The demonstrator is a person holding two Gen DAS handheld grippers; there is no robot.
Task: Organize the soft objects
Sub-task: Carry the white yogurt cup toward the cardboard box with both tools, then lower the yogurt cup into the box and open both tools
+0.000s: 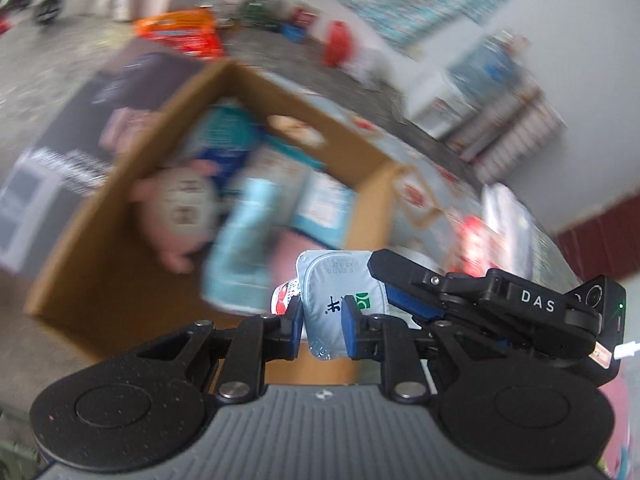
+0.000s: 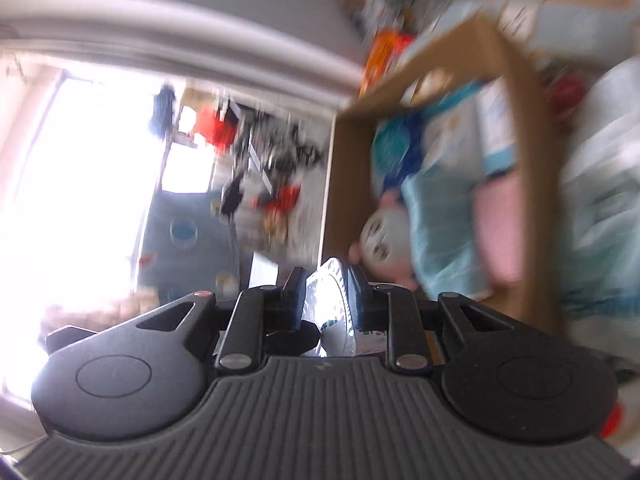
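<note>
Both the left gripper (image 1: 322,317) and right gripper (image 2: 327,298) clench one soft white pouch (image 1: 336,284), lengthwise away from the left camera, above a cardboard box (image 1: 100,216) on grey floor (image 1: 36,76).

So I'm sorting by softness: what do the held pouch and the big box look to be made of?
Pouch: seemingly thin plastic-foil film, glossy silver, with a crimped sealed edge; both grippers pinch it. Box: corrugated cardboard, matte brown, stiff flat walls.
</note>
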